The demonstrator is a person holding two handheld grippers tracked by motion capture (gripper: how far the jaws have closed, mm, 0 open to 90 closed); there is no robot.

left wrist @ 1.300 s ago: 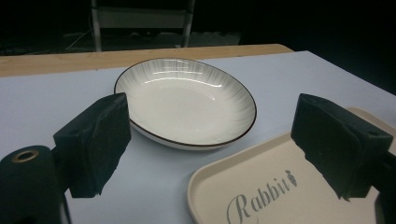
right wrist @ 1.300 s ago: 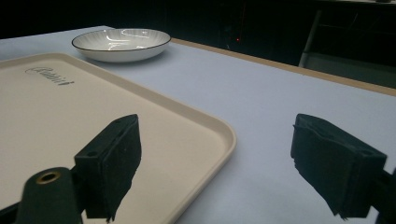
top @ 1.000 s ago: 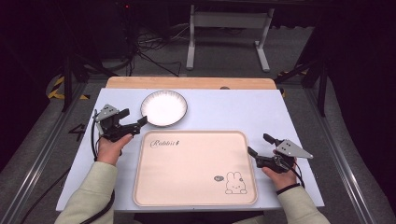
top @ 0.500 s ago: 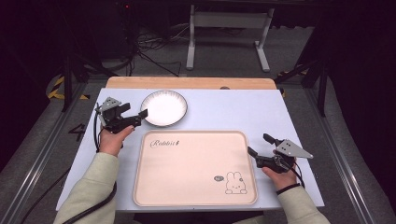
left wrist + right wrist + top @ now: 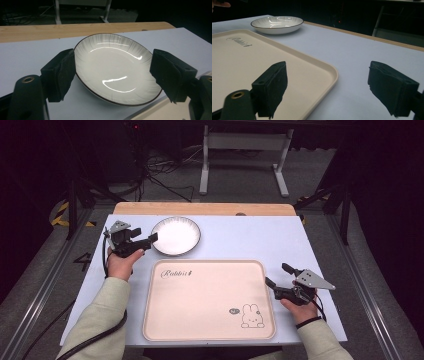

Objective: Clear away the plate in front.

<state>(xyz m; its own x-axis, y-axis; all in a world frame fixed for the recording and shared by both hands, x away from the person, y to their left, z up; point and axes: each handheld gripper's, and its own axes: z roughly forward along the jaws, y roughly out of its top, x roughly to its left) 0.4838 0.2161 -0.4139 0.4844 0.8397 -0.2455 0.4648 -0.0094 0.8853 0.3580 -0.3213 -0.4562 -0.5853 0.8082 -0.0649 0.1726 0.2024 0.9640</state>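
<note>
Moved in on the white ribbed plate [image 5: 175,235] since a second ago: left gripper [image 5: 150,239], carried across the table from a spot just left of the plate to the plate's left rim, jaws just been closing a little yet standing apart, rim between them in the high view but no pad shown pressing on it. Seen along the left gripper's own camera, same jaws flanking the plate [image 5: 117,72], one black pad just beside the near-left rim, the other off to the plate's right, neither clearly touching. Unmoved meanwhile: right gripper [image 5: 275,276], jaws wide apart and clasping nothing, resting well away from the plate, beside the right edge of the pink rabbit tray [image 5: 210,300]. Plate itself flat on the pale blue table [image 5: 250,237], just beyond the tray's far-left corner, apart from the tray. Likely trouble from here: closing on a thin, glossy, sloped rim could squeeze the plate out sideways or tip it when lifted from one edge; a skid toward the tray could knock the plate against the raised tray lip. Offered by the left gripper view and missing from above: dark rim line, radial ribbing, shine of the glaze. Offered by the right gripper view: tray lip [image 5: 329,72] rising off the table, plate [image 5: 277,24] far beyond it.
</note>
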